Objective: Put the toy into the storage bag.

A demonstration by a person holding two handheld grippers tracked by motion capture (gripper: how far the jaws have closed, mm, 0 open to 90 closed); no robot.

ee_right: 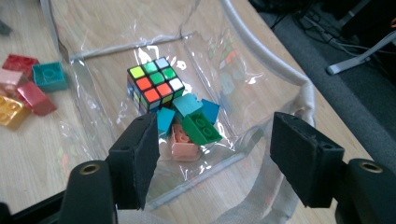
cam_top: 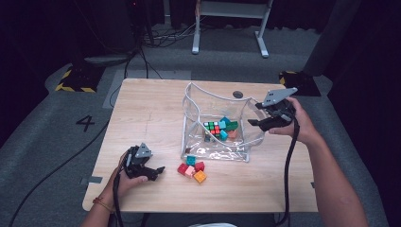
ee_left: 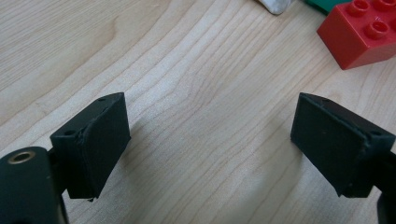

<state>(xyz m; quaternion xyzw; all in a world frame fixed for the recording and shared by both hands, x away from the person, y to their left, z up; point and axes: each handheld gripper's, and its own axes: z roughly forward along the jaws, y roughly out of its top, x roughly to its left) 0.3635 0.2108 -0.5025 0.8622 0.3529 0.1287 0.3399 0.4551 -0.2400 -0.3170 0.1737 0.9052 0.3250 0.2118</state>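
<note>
A clear plastic bag (cam_top: 195, 118) stands open on the wooden table (cam_top: 146, 109). Inside it lie a colourful puzzle cube (cam_top: 212, 127) and several toy bricks (cam_top: 228, 126). My right gripper (cam_top: 254, 114) hovers at the bag's right edge. In the right gripper view its jaws (ee_right: 217, 158) stand open with nothing pinched, and beyond them are the cube (ee_right: 154, 84), a green brick (ee_right: 201, 127) and a pink brick (ee_right: 184, 148). My left gripper (cam_top: 158, 172) rests low near the front left, open over bare wood (ee_left: 210, 135), a red brick (ee_left: 362, 32) just ahead.
Several loose bricks (cam_top: 192, 168) lie in front of the bag: teal (ee_right: 49, 75), red (ee_right: 35, 98), pink and orange (ee_right: 10, 112). Bare wood stretches across the table's left and front right. Cables trail from both grippers off the front edge.
</note>
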